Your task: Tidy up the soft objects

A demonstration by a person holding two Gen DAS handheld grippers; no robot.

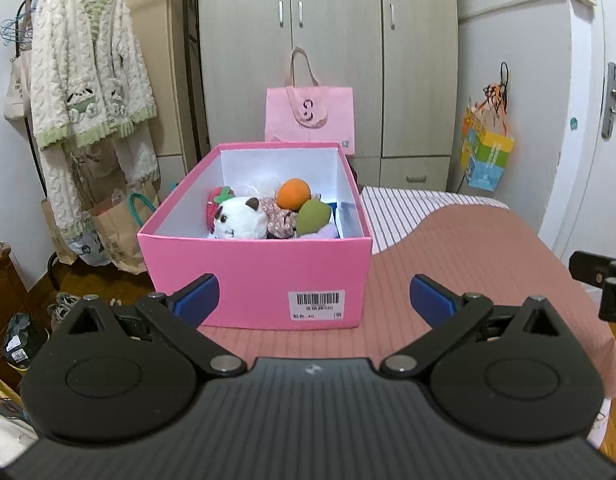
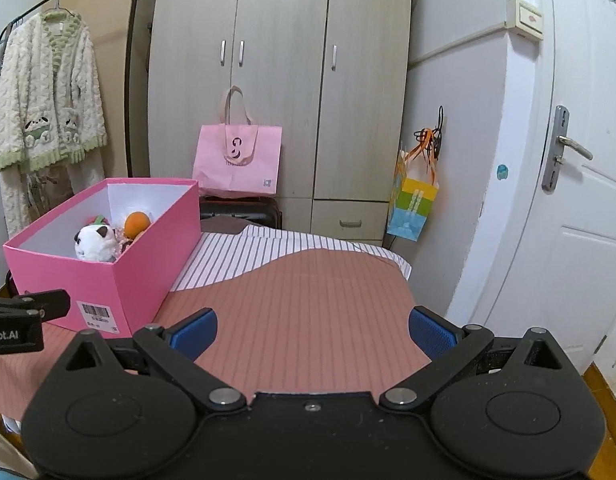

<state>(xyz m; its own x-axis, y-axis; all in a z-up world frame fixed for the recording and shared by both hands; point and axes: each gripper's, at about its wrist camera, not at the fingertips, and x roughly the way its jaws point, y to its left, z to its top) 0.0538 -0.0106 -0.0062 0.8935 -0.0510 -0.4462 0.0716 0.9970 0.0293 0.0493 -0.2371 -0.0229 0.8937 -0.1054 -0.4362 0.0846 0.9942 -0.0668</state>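
A pink cardboard box (image 1: 264, 276) (image 2: 108, 280) stands open on the pink striped cloth. Inside lie several soft toys: a white panda plush (image 1: 238, 220) (image 2: 94, 242), an orange ball (image 1: 294, 194) (image 2: 137, 223), a green plush (image 1: 313, 216), a red strawberry plush (image 1: 216, 200) and a floral one (image 1: 276, 214). My left gripper (image 1: 314, 300) is open just in front of the box's near wall, holding nothing. My right gripper (image 2: 312, 330) is open over bare cloth to the right of the box, also with nothing in it.
The table has a pink striped cloth (image 2: 308, 300) over a white striped one (image 2: 244, 252). Behind stand a grey wardrobe (image 2: 280, 80), a pink tote bag (image 1: 310, 118) and a clothes rack with a fleece robe (image 1: 88, 76). A white door (image 2: 580, 200) is at the right, paper bags (image 1: 116, 232) on the floor at the left.
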